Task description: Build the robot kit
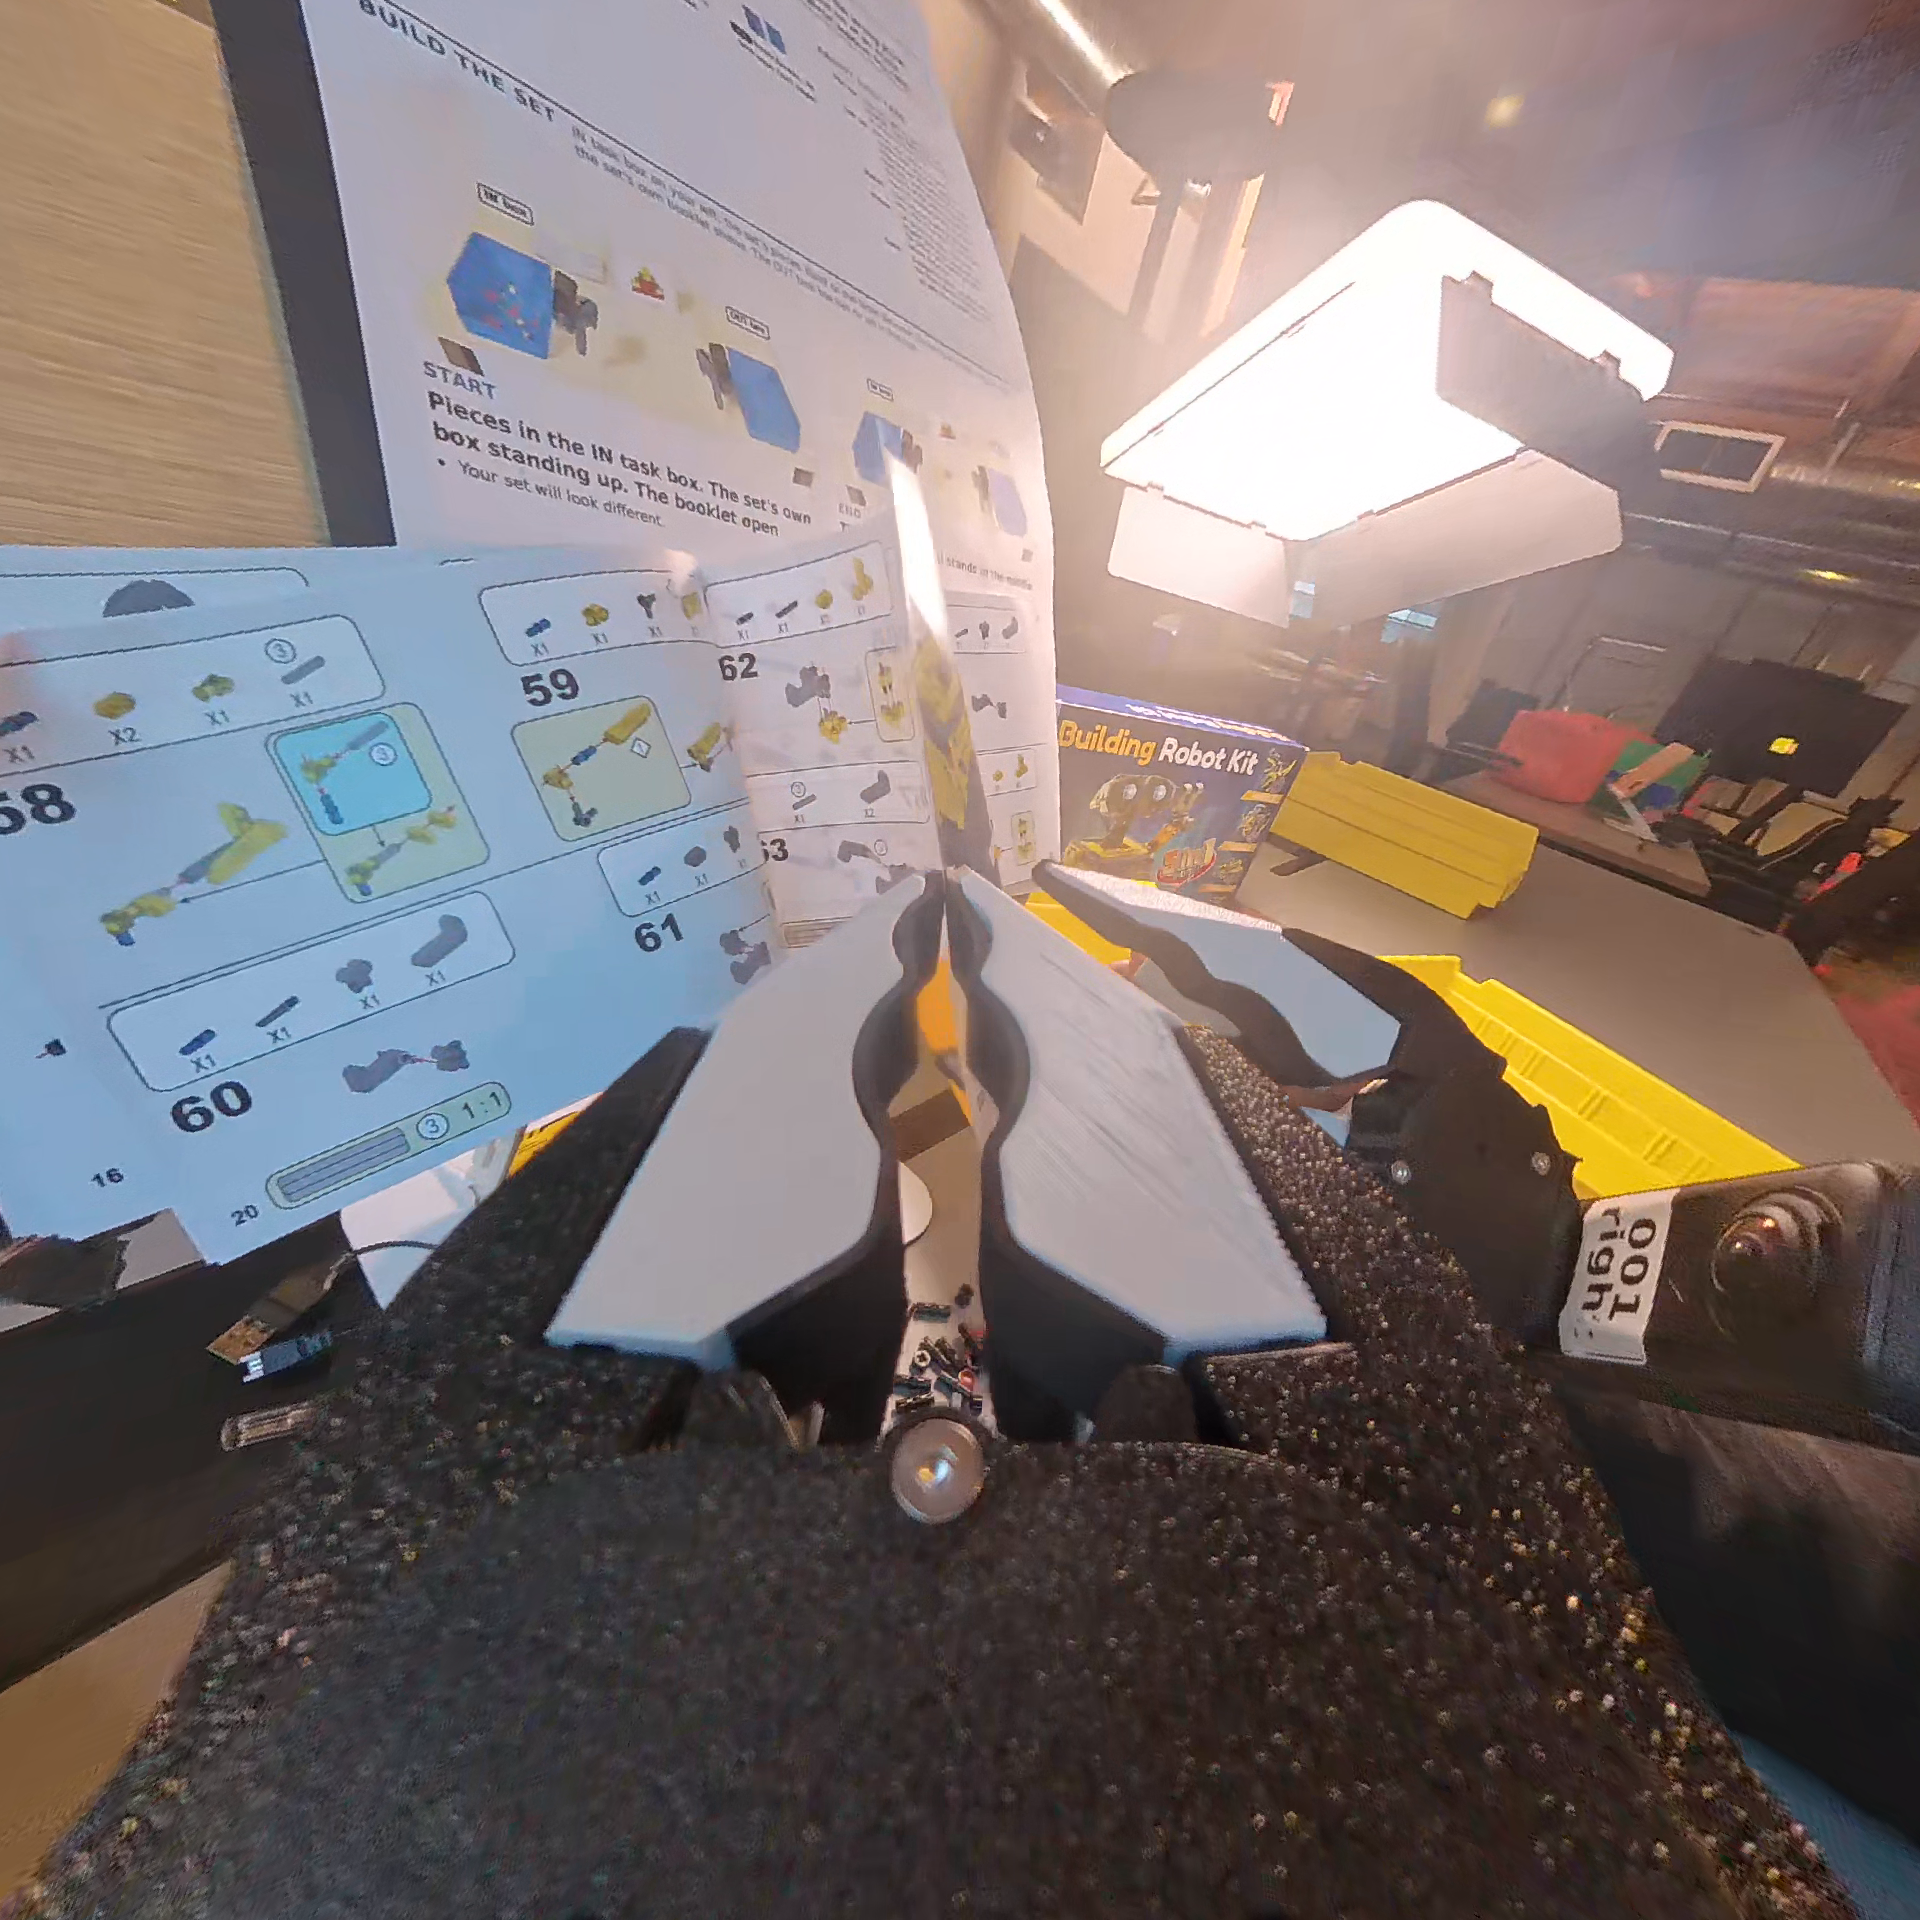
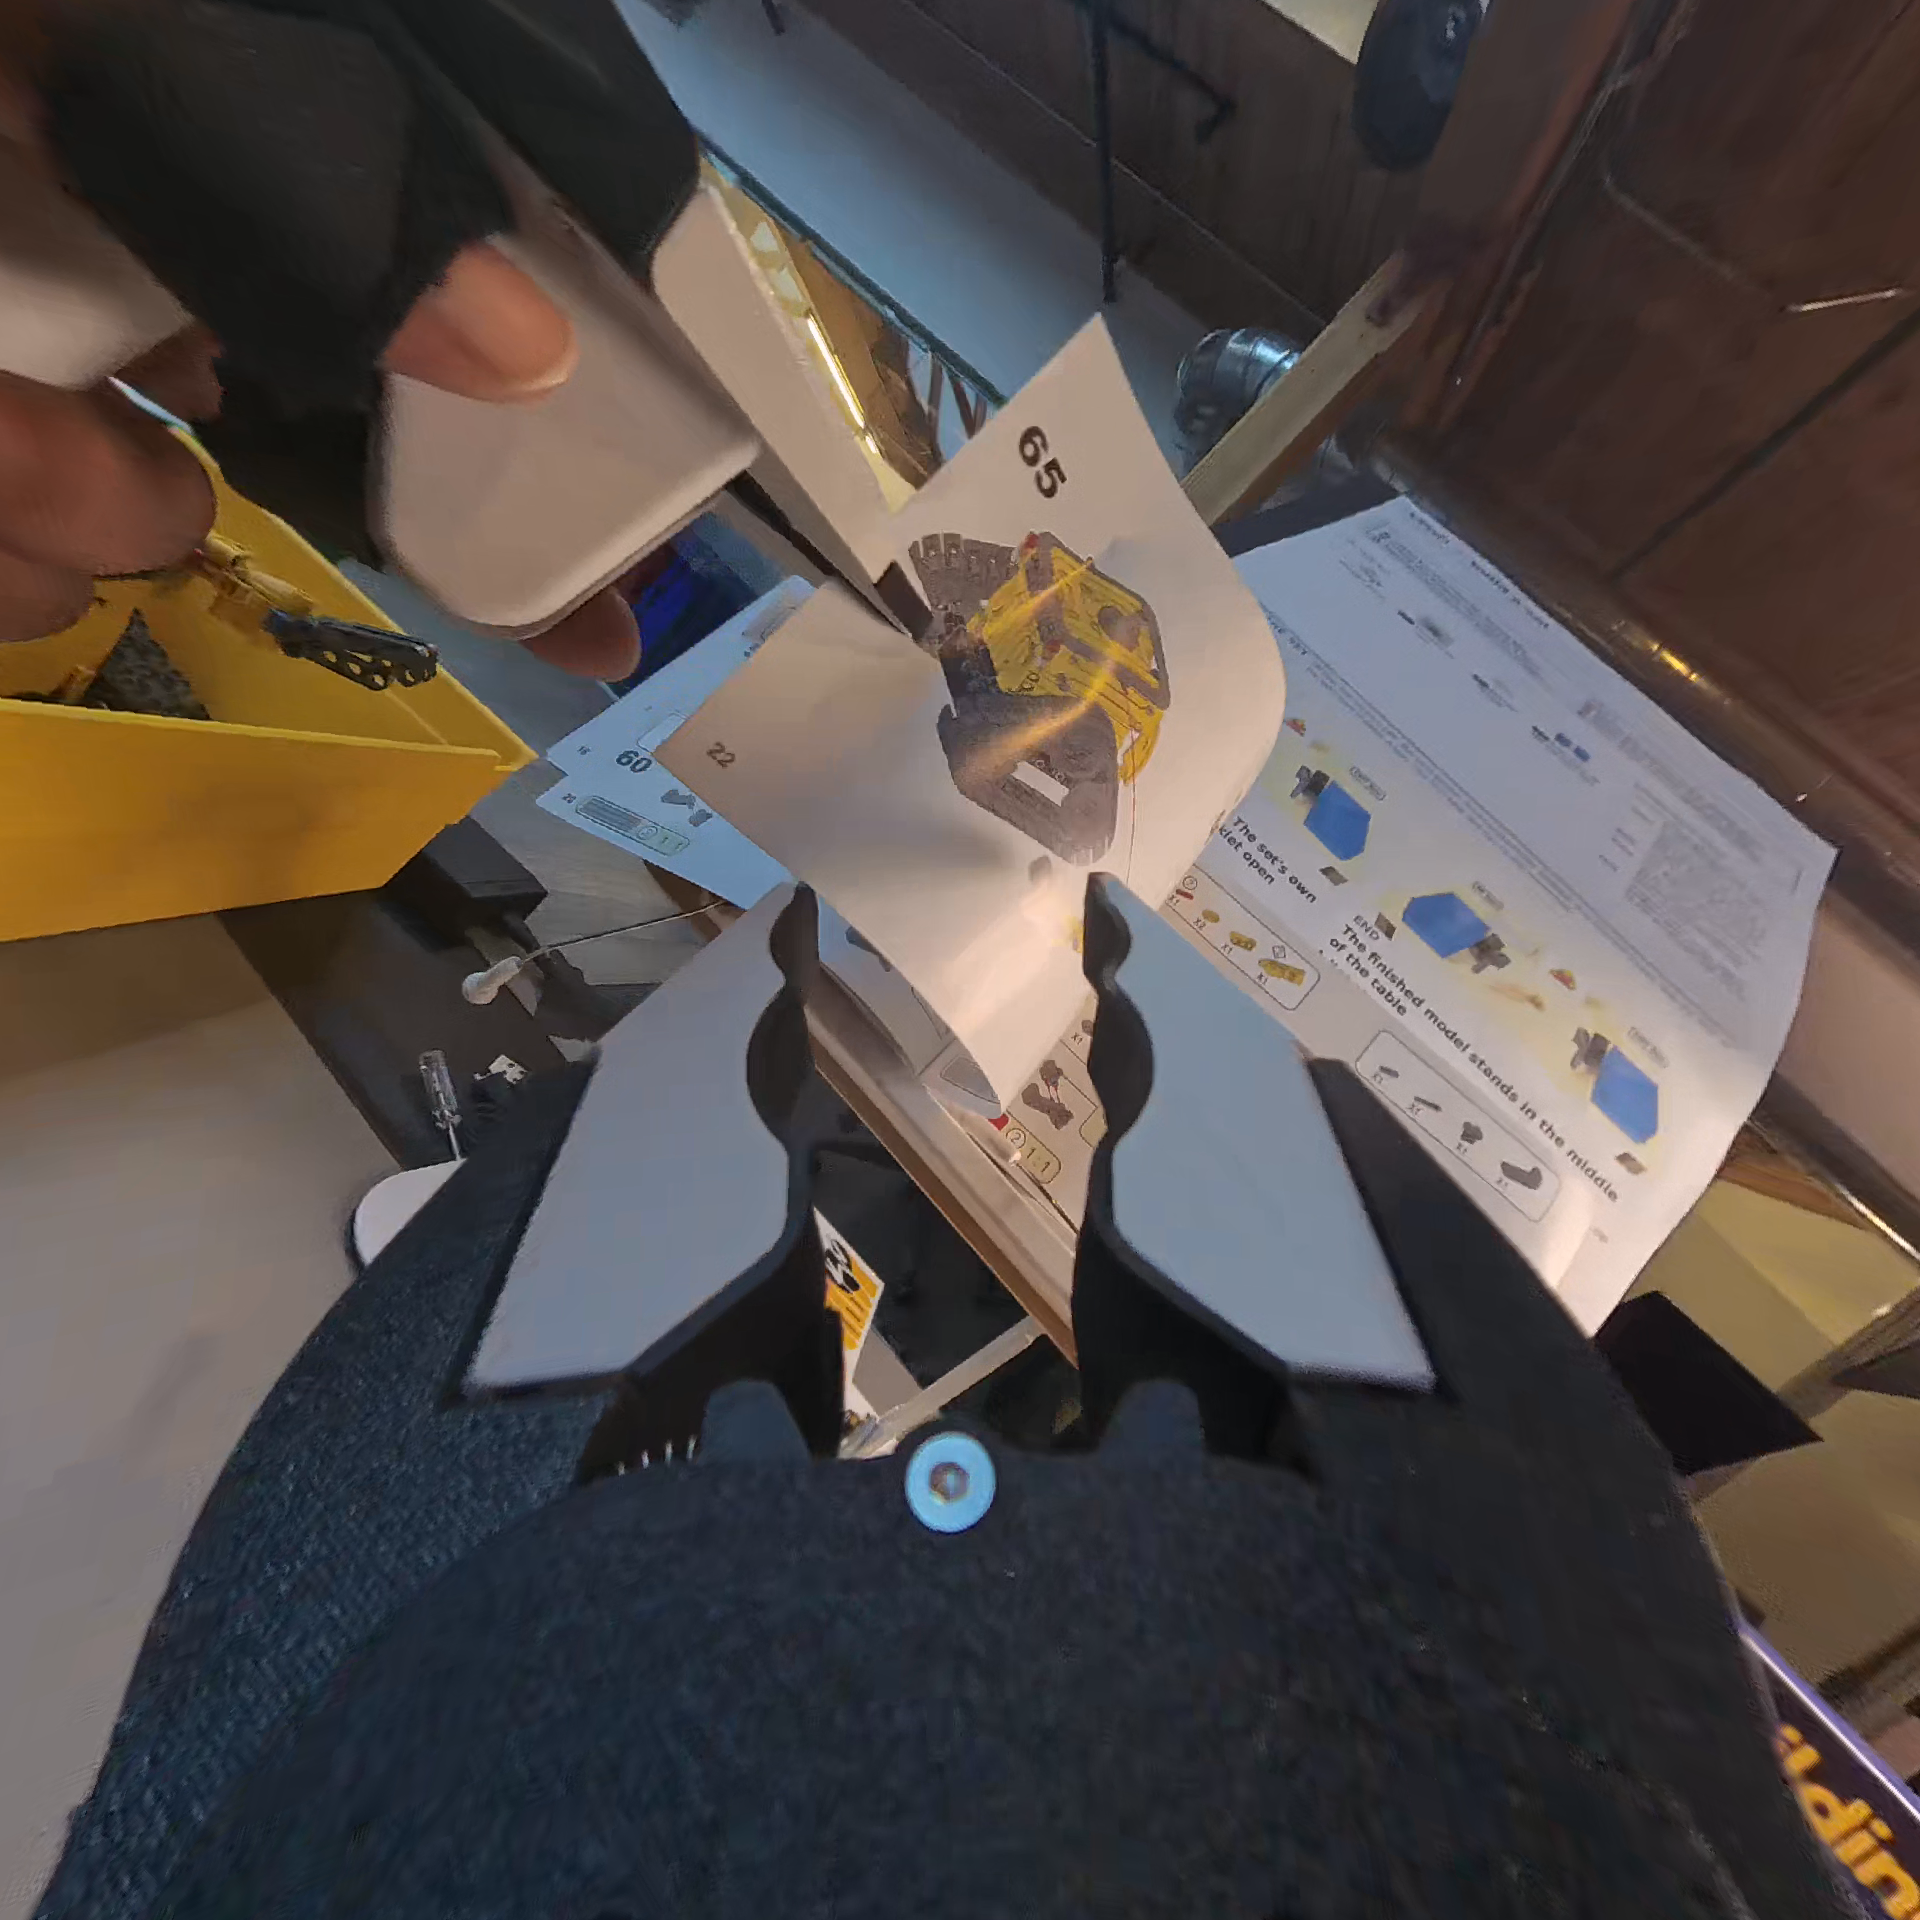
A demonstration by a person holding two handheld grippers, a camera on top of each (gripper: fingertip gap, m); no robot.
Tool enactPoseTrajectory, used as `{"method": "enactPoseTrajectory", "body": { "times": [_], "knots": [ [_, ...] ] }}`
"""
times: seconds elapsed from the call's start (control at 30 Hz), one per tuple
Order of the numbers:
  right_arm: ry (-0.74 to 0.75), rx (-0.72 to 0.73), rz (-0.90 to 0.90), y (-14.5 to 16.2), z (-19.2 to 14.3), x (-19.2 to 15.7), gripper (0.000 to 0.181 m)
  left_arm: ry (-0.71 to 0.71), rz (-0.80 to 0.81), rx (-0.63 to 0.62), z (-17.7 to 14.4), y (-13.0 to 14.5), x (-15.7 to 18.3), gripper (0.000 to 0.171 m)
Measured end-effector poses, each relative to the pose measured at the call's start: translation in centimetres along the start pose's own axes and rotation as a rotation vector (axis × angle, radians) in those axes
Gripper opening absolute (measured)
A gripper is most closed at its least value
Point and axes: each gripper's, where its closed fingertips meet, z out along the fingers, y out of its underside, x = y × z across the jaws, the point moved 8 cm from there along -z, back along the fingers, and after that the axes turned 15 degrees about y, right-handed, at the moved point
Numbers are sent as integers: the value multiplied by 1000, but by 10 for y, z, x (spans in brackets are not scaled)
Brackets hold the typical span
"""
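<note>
The left claw point(image 1: 943, 883) is raised and pointed forward and slightly upward, its two grey fingers point(image 1: 769, 1122) pressed together at the tips on the edge of a single page point(image 1: 930, 665) of an instruction booklet point(image 1: 343, 831). The page stands edge-on between the tips, lifted clear of the rest of the booklet, which spreads out to the left with its step diagrams facing the camera.

In the right wrist view the same page point(image 2: 935, 769) curls in the air, showing a picture of a yellow and dark model, pinched at its upper left edge by the left claw point(image 2: 894, 597). A gloved hand point(image 2: 260, 260) with bare fingertips wraps that claw's body at upper left.

The right claw point(image 2: 945, 914) is tilted, its fingers point(image 2: 665, 1164) parted with a clear gap, holding nothing. Its tips sit just below the curled page's lower edge; whether they touch it cannot be told. In the left wrist view the right claw point(image 1: 1049, 873) lies just beside the left one, to its right and angled toward the same spot.

Behind the booklet a large printed sheet point(image 1: 644, 270) stands upright. A yellow bin point(image 2: 208, 800) sits on the surface point(image 1: 1621, 977) near the claws, and a toy kit box point(image 1: 1174, 790) stands farther back. A bright lamp panel point(image 1: 1351, 395) glows at the upper right.
</note>
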Motion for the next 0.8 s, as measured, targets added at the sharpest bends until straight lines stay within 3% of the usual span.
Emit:
{"method": "enactPoseTrajectory", "body": {
  "times": [0.13, 0.17, 0.27, 0.4, 0.6, 0.8],
  "knots": [
    [-4, 23, -20, -2, -2, 0, 30, 16, 0, 10, 1, -2, 4, 3],
    [7, 38, -10, -2, -3, 3, 19, 15, 8, 7, 1, -2, 4, 8],
    [41, 45, 27, 2, -4, 12, 10, 2, 32, -12, 0, -1, 2, 23],
    [95, -9, 153, 18, -1, 35, 7, -75, 83, -110, -5, 2, -9, 36],
    [176, -130, 359, 53, 2, 71, 1, -296, 73, -326, -9, 28, -37, 41],
    [192, -182, 430, 71, 2, 82, 1, -403, 106, -303, -4, 43, -50, 44]
  ]
}}
